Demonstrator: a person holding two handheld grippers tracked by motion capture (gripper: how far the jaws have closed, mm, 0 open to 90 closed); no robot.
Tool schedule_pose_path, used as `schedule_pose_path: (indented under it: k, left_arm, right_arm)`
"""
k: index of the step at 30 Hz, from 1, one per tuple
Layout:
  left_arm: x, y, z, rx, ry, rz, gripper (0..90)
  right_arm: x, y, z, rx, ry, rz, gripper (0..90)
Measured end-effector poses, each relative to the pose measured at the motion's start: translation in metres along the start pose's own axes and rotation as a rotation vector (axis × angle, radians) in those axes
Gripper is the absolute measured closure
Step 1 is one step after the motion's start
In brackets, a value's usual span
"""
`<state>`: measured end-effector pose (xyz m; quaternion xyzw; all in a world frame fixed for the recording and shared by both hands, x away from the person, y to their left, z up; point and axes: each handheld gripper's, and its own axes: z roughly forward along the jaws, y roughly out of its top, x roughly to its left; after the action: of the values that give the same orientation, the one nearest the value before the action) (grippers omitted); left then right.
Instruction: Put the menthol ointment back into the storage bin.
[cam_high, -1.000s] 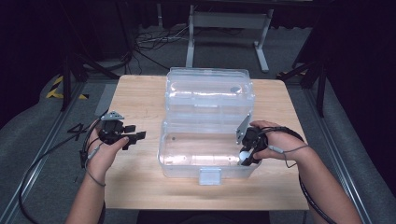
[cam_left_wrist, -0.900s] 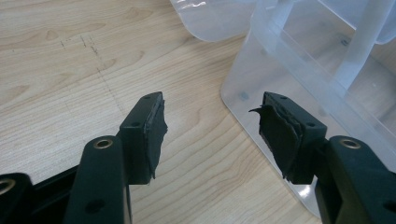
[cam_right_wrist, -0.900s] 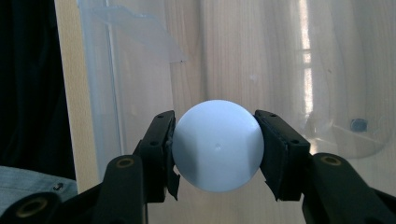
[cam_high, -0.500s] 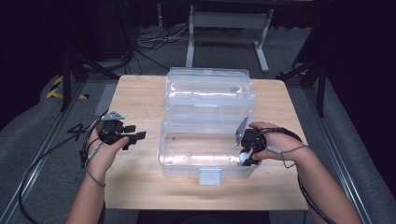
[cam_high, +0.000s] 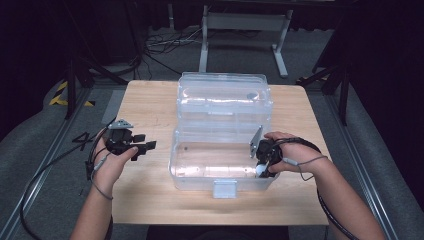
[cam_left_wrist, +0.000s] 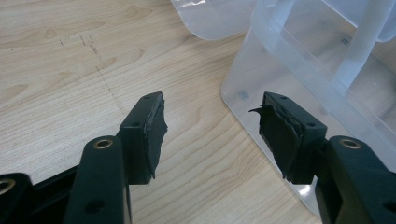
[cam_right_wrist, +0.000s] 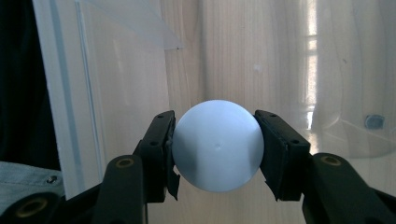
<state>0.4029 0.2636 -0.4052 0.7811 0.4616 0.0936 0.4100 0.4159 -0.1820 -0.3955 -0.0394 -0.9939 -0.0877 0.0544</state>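
White ball (cam_right_wrist: 217, 151): pinched between both pads of the right gripper (cam_right_wrist: 215, 140), jaws spread wide around it, pads pressing each side. In the high view the ball (cam_high: 260, 170) sits at the gripper's tip, just inside the clear bin (cam_high: 200, 180) at its 3 o'clock wall, low over the floor. Bin lid (cam_high: 225, 100) thrown open toward 12 o'clock.

Left gripper (cam_left_wrist: 212, 126): jaws apart, nothing between them, idle over the table (cam_high: 145, 200) at the bin's 9 o'clock corner.

Progress, my reading: ball carried into the bin; release not yet made, lid closing left.
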Motion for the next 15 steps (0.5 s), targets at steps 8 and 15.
schedule_pose_path:
  k: [8,15]
  left_arm:
    - [0.0001,-0.0001,-0.0003,-0.002,0.001,0.000,41.5]
    - [0.0004,-0.0002,-0.0002,-0.001,0.000,-0.002,41.5]
  right_arm:
    - [0.0006,0.0005,0.0003,0.008,-0.012,0.003,50.5]
    - [0.0010,0.0017,0.0008,0.008,-0.017,-0.007,50.4]
